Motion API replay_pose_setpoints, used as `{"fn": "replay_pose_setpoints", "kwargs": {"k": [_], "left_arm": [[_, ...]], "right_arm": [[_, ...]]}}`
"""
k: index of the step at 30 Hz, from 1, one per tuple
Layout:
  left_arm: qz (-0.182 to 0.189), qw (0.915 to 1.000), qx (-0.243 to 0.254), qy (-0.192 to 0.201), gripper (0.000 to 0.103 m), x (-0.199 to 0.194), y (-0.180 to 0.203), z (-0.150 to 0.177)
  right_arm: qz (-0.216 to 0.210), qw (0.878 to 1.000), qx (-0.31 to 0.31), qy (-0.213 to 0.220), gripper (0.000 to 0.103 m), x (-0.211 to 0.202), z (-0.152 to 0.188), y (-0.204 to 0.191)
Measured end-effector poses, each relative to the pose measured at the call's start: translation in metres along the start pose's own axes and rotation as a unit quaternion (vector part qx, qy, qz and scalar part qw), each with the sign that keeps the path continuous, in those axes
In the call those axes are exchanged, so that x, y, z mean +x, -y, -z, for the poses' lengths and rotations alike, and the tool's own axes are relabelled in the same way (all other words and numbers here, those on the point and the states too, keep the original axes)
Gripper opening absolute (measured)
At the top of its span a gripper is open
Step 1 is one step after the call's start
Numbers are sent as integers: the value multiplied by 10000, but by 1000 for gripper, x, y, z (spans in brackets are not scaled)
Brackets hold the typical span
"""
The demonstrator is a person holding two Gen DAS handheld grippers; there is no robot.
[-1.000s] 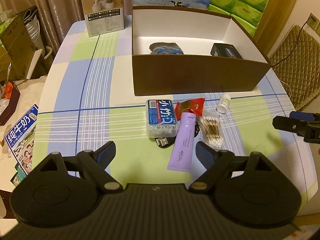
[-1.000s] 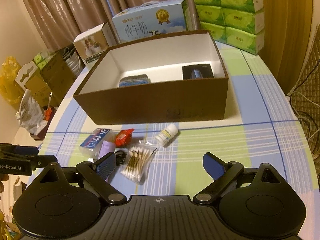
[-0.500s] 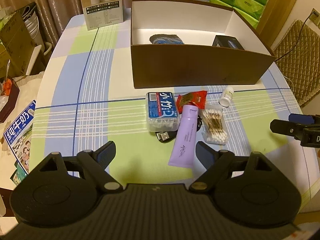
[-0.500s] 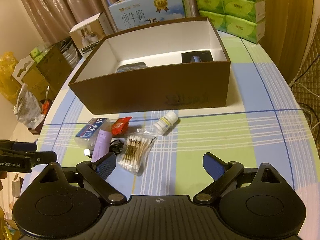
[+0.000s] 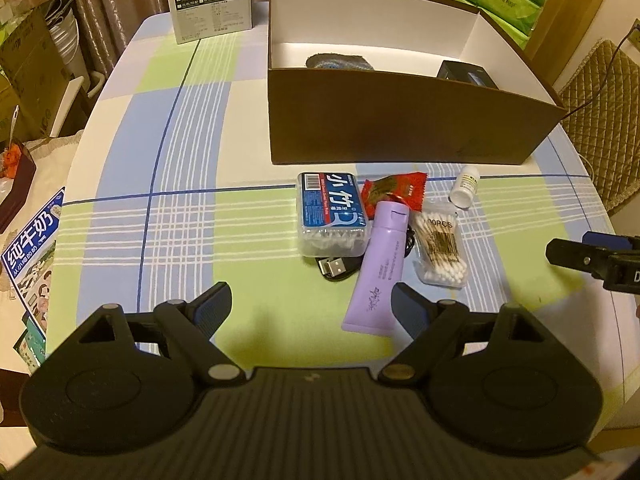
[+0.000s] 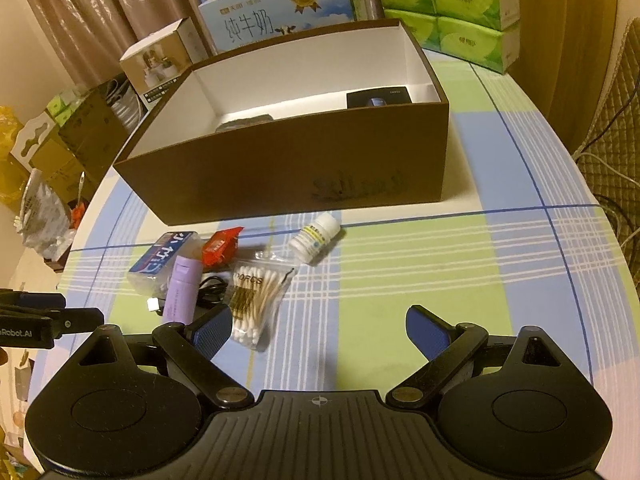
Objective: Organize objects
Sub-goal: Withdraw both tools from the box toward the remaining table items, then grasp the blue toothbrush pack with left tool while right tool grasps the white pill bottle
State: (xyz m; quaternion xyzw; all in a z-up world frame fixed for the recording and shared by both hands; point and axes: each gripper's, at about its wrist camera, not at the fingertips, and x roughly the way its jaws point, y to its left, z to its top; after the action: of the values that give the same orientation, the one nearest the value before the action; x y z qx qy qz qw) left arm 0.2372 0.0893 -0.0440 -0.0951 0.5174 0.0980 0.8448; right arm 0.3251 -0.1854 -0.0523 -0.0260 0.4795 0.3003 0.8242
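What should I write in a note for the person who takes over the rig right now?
Left gripper: open, empty, above the table near the purple tube.
Right gripper: open, empty, next to the swab bag.
Done: a dark cloth item and a black box lie in the brown box.
Left, all on the table in front of the brown box: floss pick case, red packet, purple tube, swab bag, white bottle, USB cable partly under the tube.

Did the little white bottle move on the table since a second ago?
No. The white bottle lies in the same spot: just in front of the brown box, beside the cotton swab bag.
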Motion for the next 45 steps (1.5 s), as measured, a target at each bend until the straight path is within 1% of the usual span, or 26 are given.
{"fn": "replay_pose_setpoints", "kwargs": {"k": [9,13,17,20,25,31,42,45], "left_arm": [[36,10000,13,-39,84,13,-1,-7],[39,10000,66,-9,83,19,0,-13],[47,10000,54,38,83,25,-1,-21],[38,10000,56,52,83,32,-1,-28],[57,9999,86,-13,81,47,0,-42],[104,9998,110,-145,80,68,5,-56],[13,9989,227,-406,77,104,10,-72],[30,9986,214,-475,69,112,10,-73]], "right_arm": [[103,9999,51,1,91,10,-2,4],[129,9999,-35,94,91,16,-5,3],[96,9996,-189,188,79,26,-9,-2],[87,9996,-219,164,77,34,-12,-4],[98,9997,-204,101,76,45,-16,-5],[158,9998,-62,91,76,52,-21,3],[212,9996,173,75,76,58,-27,16],[199,9996,214,58,76,62,-29,17]]}}
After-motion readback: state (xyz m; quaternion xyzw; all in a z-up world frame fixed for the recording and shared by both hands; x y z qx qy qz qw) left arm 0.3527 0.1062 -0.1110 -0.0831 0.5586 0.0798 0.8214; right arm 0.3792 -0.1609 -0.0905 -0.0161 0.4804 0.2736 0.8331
